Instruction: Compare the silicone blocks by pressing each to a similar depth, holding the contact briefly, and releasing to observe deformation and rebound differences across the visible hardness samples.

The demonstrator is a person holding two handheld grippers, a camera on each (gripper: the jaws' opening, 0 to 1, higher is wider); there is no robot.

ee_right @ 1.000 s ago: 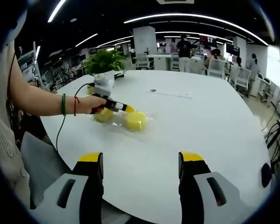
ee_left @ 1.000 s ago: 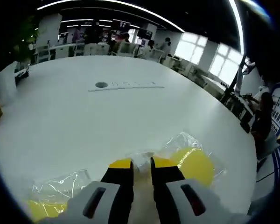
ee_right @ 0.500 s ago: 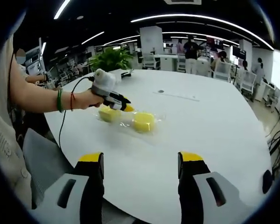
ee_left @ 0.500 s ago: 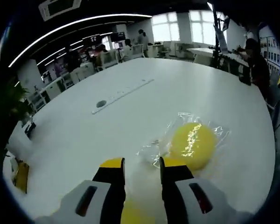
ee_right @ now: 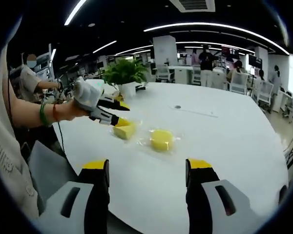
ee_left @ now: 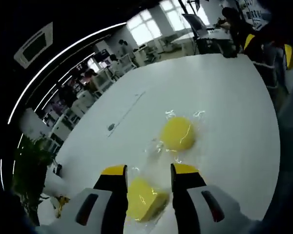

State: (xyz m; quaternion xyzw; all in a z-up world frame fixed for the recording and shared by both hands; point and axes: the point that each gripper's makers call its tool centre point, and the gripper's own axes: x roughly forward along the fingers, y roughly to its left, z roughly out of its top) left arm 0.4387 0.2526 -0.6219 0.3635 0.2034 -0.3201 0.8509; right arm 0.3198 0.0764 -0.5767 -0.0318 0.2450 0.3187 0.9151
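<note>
Hovering over the square block [ee_left: 144,199] to press it, the left gripper [ee_left: 147,170] spreads its fingers; the right gripper [ee_right: 146,168] waits, fingers apart.

Blk fingers [ee_right: 196,195] w/ yellow tips

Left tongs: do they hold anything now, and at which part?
It cannot be told. The left tongs straddle the near yellow block, but contact with its sides is unclear. The right tongs hold nothing.
</note>
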